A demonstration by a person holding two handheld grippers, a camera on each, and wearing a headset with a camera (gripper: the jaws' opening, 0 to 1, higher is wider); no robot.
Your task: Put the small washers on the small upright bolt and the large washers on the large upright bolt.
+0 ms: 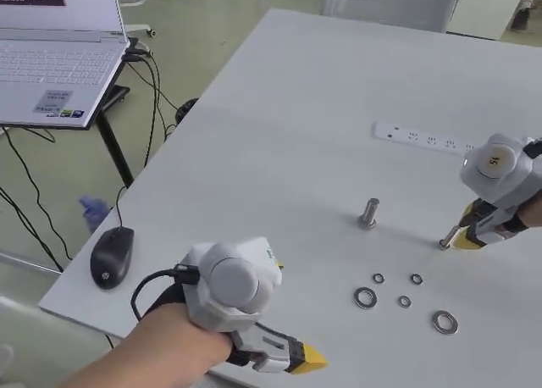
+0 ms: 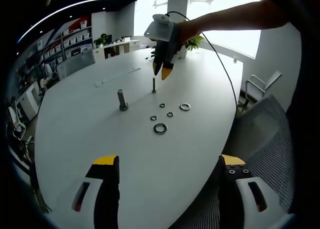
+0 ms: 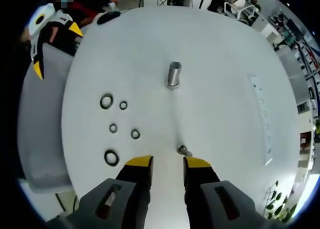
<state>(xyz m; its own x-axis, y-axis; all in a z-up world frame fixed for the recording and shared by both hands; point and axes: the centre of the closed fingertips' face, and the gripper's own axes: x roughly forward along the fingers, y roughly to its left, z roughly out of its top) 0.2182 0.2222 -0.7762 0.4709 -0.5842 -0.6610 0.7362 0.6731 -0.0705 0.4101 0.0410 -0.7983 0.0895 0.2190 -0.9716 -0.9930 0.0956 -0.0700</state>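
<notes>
Left gripper (image 2: 169,161): jaws wide apart, empty; we note the loose washers (image 2: 160,128) well ahead of its fingers.
Right gripper (image 3: 168,163): jaws narrowly parted, holding nothing.
Small bolt (image 3: 184,150): upright, just ahead of the right fingertips; possibly touching, we cannot confirm.
Next washer: flat, beside the right fingers; we judge the right gripper nearer.
</notes>
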